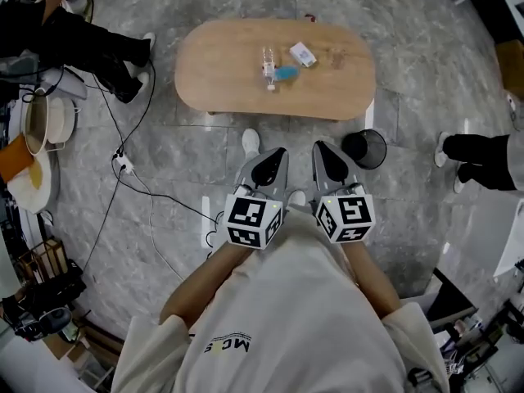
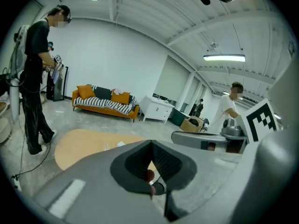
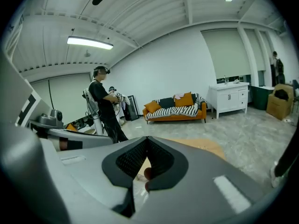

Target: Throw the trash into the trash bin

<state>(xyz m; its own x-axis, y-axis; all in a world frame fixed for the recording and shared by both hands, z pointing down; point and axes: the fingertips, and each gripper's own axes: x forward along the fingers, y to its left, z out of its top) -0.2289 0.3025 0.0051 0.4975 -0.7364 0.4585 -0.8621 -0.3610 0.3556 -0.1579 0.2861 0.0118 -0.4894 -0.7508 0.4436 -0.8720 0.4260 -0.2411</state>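
I've both shut & empty: left gripper (image 1: 273, 164), right gripper (image 1: 329, 160); trash (image 1: 286, 73) lies ahead on table (image 1: 213, 72), nearer my left, bin (image 1: 365, 147) just beside right tip

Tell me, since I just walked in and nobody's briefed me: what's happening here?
A person stands before a low wooden table, holding the left gripper and the right gripper out in front, both shut and empty. Trash lies on the table: a white packet, a blue piece and a clear item. A black trash bin stands on the floor by the table's near right end. Nothing is picked up yet.
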